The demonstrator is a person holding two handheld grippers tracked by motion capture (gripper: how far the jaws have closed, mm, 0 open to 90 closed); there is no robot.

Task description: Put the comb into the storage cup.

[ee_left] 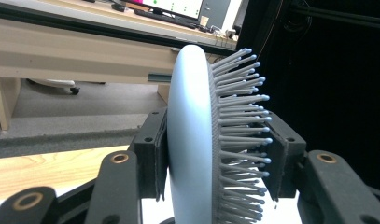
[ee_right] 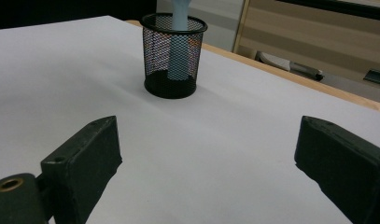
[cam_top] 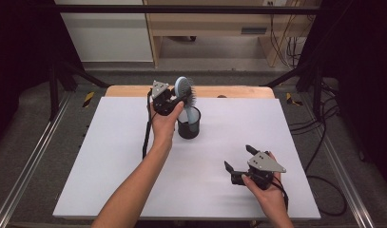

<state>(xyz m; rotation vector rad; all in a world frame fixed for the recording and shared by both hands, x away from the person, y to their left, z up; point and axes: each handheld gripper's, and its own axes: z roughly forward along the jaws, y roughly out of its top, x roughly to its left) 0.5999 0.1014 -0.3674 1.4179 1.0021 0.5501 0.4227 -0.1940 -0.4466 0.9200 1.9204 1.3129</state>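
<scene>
A: Left gripper (cam_top: 178, 99) clamped on the head of the pale blue hairbrush (cam_top: 183, 89), one pad on the smooth back, the other against the bristles. Handle already down inside the black mesh cup (cam_top: 188, 124), standing near the far middle of the white table (cam_top: 110, 166).

B: Best eased straight down until the handle end meets the cup floor, then released slowly. Probably top-heavy, so leaning the head against the rim before letting go.

A: Right gripper (cam_top: 238, 160) spread wide with nothing in it, resting near the front right, well apart from the cup.

B: Could be brought in to steady the cup if tipping threatens.
</scene>
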